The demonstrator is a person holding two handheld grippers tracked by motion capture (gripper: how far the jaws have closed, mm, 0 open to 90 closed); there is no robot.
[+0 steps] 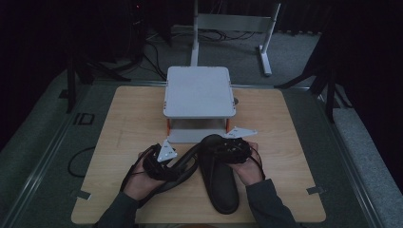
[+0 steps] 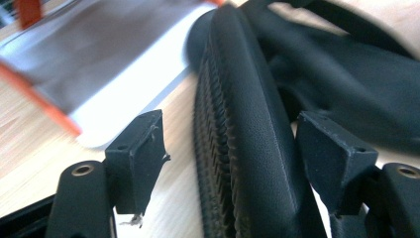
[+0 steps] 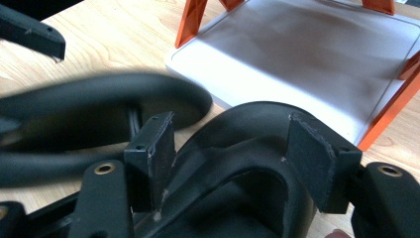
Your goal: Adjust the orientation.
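Two black slippers lie on the wooden table (image 1: 123, 123) in front of a white rack. One slipper (image 1: 219, 183) rests flat, toe toward the rack, and my right gripper (image 1: 233, 149) is shut on its strap (image 3: 233, 144), one pad on each side. The other slipper (image 1: 183, 166) stands on its edge to the left. Its ridged sole edge (image 2: 242, 148) runs between the jaws of my left gripper (image 2: 233, 124), which is open. The left pad (image 2: 141, 148) stands clear of it, with bare wood showing in the gap.
The white two-level rack (image 1: 199, 90) on orange posts (image 3: 190, 20) stands at the table's far middle, its lower board (image 3: 307, 59) just beyond the slippers' toes. Dark cables and a white stand (image 1: 266, 42) lie on the floor behind.
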